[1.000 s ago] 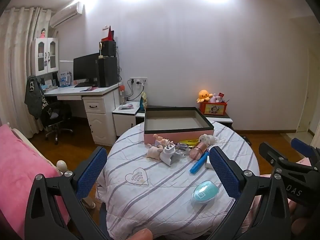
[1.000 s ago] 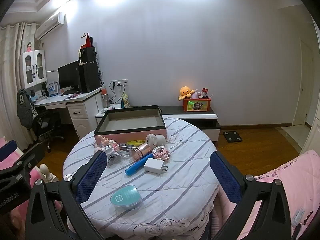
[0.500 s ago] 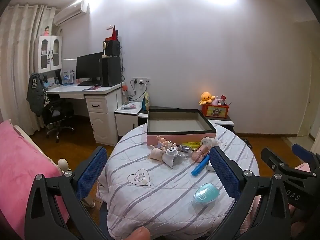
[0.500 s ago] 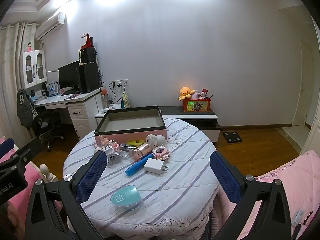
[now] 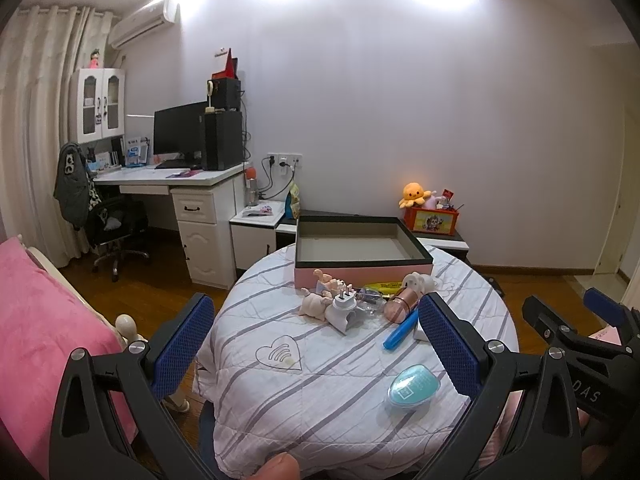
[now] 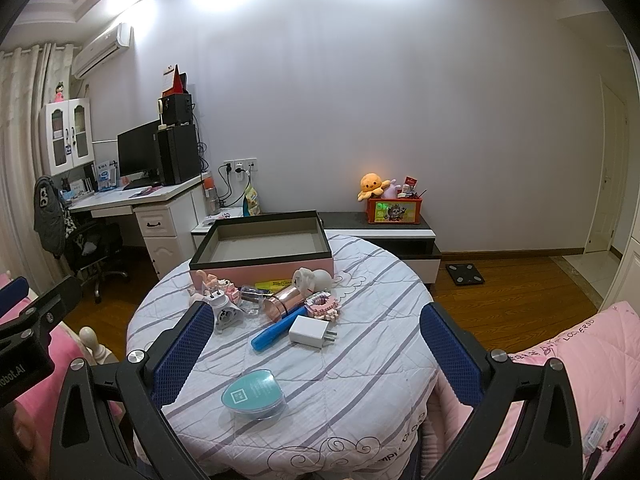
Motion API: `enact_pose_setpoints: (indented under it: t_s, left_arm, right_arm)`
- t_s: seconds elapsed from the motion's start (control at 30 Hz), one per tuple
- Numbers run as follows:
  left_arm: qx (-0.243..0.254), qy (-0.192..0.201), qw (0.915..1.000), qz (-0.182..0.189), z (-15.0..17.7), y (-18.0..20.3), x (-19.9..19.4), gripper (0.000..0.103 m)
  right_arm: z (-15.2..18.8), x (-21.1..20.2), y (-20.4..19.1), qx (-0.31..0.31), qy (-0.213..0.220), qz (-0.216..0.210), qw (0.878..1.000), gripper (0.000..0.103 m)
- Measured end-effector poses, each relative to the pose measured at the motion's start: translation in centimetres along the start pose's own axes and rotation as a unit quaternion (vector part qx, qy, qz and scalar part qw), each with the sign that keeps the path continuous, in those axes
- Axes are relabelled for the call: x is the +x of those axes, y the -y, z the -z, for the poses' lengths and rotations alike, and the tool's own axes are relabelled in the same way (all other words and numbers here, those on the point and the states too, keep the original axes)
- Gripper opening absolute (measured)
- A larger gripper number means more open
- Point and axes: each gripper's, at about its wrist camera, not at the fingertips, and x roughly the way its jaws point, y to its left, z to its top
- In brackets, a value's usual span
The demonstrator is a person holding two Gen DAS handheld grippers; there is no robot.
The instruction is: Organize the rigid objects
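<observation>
clutter of small rigid items, among them a blue pen (image 6: 276, 333) and white charger (image 6: 310, 331), sits heaped before the empty pink box (image 6: 260, 249) on the round surface (image 6: 360, 364), so your left tongs (image 5: 316, 344) and right tongs (image 6: 316, 360) hang spread and unladen, likely ready to sort.

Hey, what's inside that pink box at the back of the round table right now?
The pink box shows only a bare grey floor and inner walls, with nothing in it. Its near wall hides a strip of floor along the front edge.
</observation>
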Motion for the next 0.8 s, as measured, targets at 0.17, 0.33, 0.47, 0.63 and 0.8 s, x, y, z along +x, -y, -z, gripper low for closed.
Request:
enact_pose_setpoints:
  t_s: [0.17,0.33,0.47,0.63,0.8]
  left_arm:
    - [0.000,-0.001,1.0000,0.000,0.04,0.12,0.11,0.103]
    - [-0.004,-0.005,1.0000,0.002,0.32,0.08,0.46,0.103]
    - [-0.006,-0.009,0.9999,0.006,0.44,-0.03,0.81,0.103]
    - [-0.007,-0.007,0.9999,0.011,0.52,-0.07,0.74,0.103]
    - [-0.010,-0.007,0.9998,0.014,0.47,-0.23,0.70,0.103]
  right_arm:
    - [0.01,-0.01,-0.01,0.000,0.000,0.000,1.000,0.103]
    - [-0.02,-0.02,0.01,-0.001,0.000,0.001,1.000,0.103]
    - [0.08,0.07,-0.17,-0.002,0.000,0.000,1.000,0.103]
    - [0.10,0.07,-0.19,-0.001,-0.001,0.000,1.000,0.103]
    - [0.05,0.10,-0.15,-0.002,-0.002,0.001,1.000,0.103]
